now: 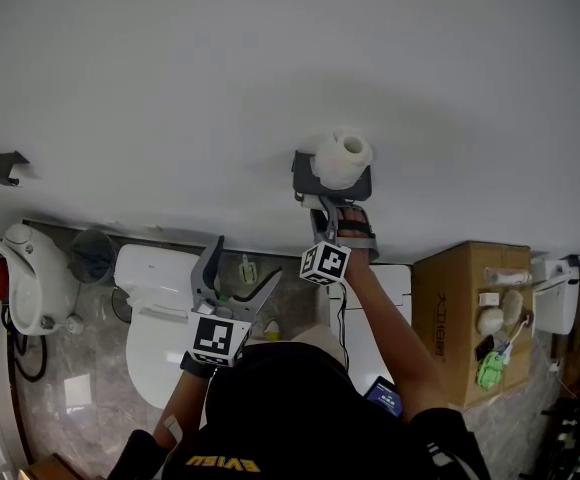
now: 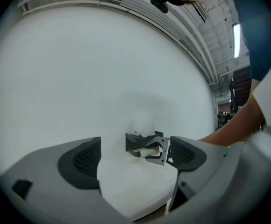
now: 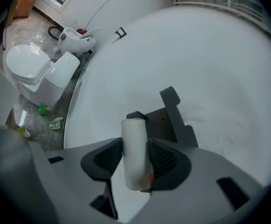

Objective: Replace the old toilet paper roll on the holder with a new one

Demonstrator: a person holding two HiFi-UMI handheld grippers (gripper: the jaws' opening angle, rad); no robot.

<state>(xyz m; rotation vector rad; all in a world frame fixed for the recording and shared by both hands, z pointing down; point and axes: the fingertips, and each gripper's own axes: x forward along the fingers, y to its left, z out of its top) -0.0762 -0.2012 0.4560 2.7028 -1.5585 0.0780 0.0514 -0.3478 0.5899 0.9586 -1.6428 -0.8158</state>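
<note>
Between the pads of your right hand-held gripper point(image 3: 136, 158) sits the old roll point(image 3: 134, 135). It is a pale, nearly bare tube, slim and smooth, with a flat open end pointing toward the holder point(image 3: 169, 118). The pads are clenched on its two sides, low on the tube, and most of its length stands out past the jaw tips. In the left gripper view the tube lies just under the holder's shelf. Whether it still rests on the holder you cannot tell from any view.

The holder is a dark grey bracket fixed to the white wall point(image 1: 270, 68). On its top shelf rests the new roll point(image 1: 342, 157), full and white, its round core hole facing the head view. It sits just above your right hand-held gripper, apart from the tube.

Your left hand-held gripper point(image 1: 240, 268) is released, its jaws spread wide with nothing between them. It is held lower left of the holder, well apart from both rolls.

Below on the floor stands a white toilet point(image 1: 155, 323), left of your arms, and a cardboard box point(image 1: 460, 318) with small items on top to the right.
</note>
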